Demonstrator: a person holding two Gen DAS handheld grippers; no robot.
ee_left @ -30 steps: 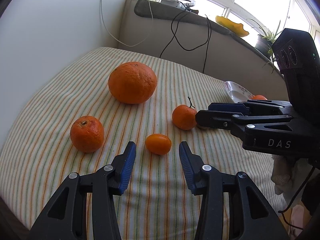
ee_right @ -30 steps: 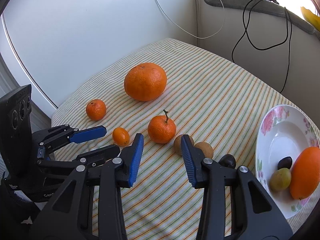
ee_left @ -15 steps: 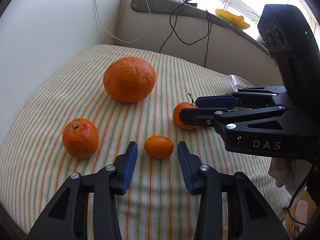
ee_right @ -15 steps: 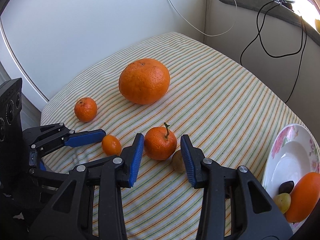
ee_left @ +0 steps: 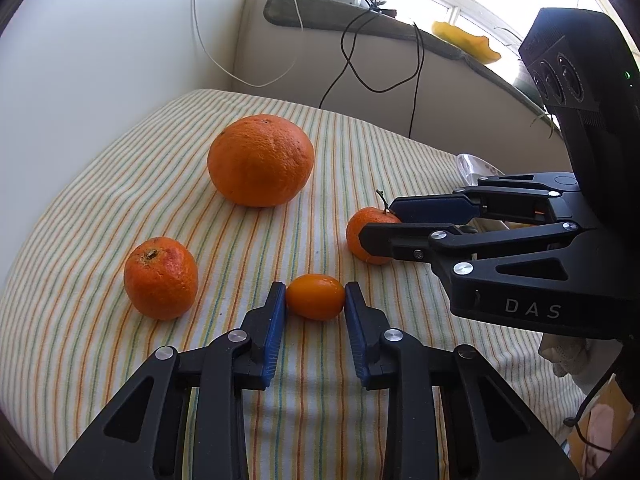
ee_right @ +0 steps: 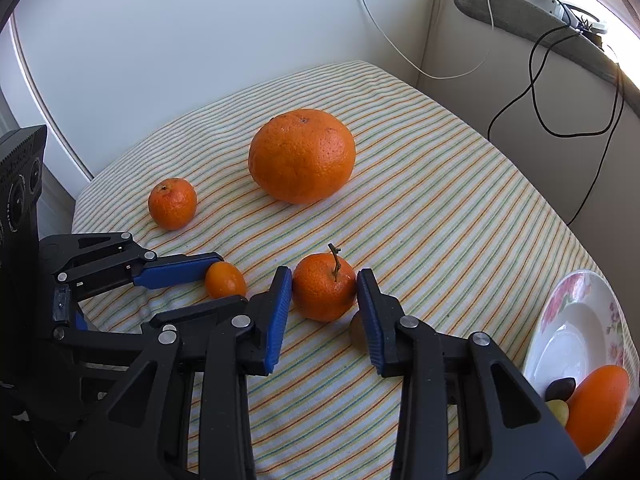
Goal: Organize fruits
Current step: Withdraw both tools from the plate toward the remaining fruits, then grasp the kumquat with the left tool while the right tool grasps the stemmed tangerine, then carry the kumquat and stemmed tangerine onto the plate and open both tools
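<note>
Both of our hand-held grippers have closed in on fruit since a second ago, and the right one has slid forward around its fruit.

We see a tiny oval orange fruit (ee_left: 315, 297) lying on the striped cloth (ee_left: 120, 184) of the worktop. Our left hand-held gripper (ee_left: 315, 300) is closing on it, and both blue pads touch its sides.

Near it sits a small mandarin with a stem (ee_right: 324, 292). Our right hand-held gripper (ee_right: 324, 298) is closing around it. The left pad touches it, but we cannot tell if the right pad does. A small brown fruit (ee_right: 356, 330) peeks out just behind that pad.

A little bumpy mandarin (ee_left: 161, 278) sits off to the left. A big round orange (ee_left: 261, 160) sits farther back. They are bright orange with dimpled skin.

At the right edge is a white flowered plate (ee_right: 576, 320) with an orange fruit (ee_right: 596, 408), a dark one (ee_right: 561, 387) and a pale green one (ee_right: 559, 410) in it.

White walls meet in a corner behind. Black and white cables (ee_left: 360, 68) hang from a ledge under a bright window.
</note>
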